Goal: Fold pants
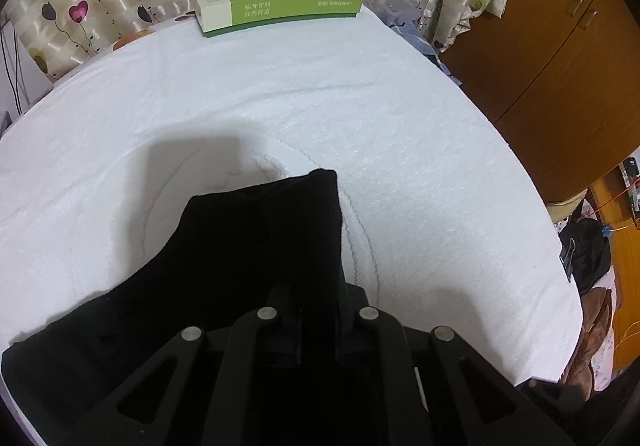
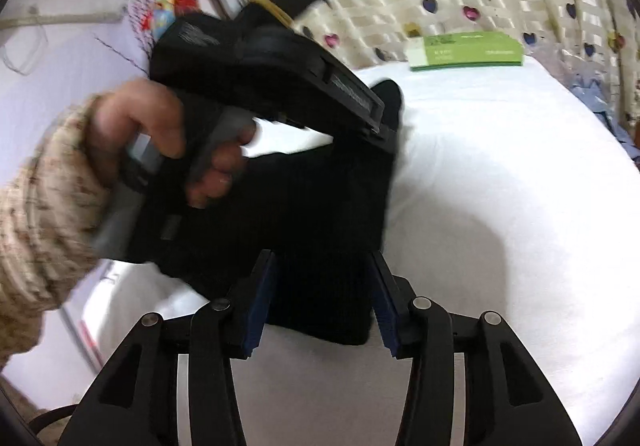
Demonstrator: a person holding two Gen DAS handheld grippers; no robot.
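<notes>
On white terry towel (image 1: pixel 360 106), black pants (image 1: pixel 248 246).

The left gripper (image 1: pixel 316 310) is matte black with silver pivot pins; the right gripper (image 2: pixel 320 298) adds blue pads (image 2: pixel 258 298). The bare hand (image 2: pixel 160 134) wears a speckled beige knitted sleeve (image 2: pixel 36 214).

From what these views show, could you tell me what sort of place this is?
Probably a home bedroom: heart-patterned curtains behind a surface spread with a white towel, and a wooden wardrobe to the side.
</notes>
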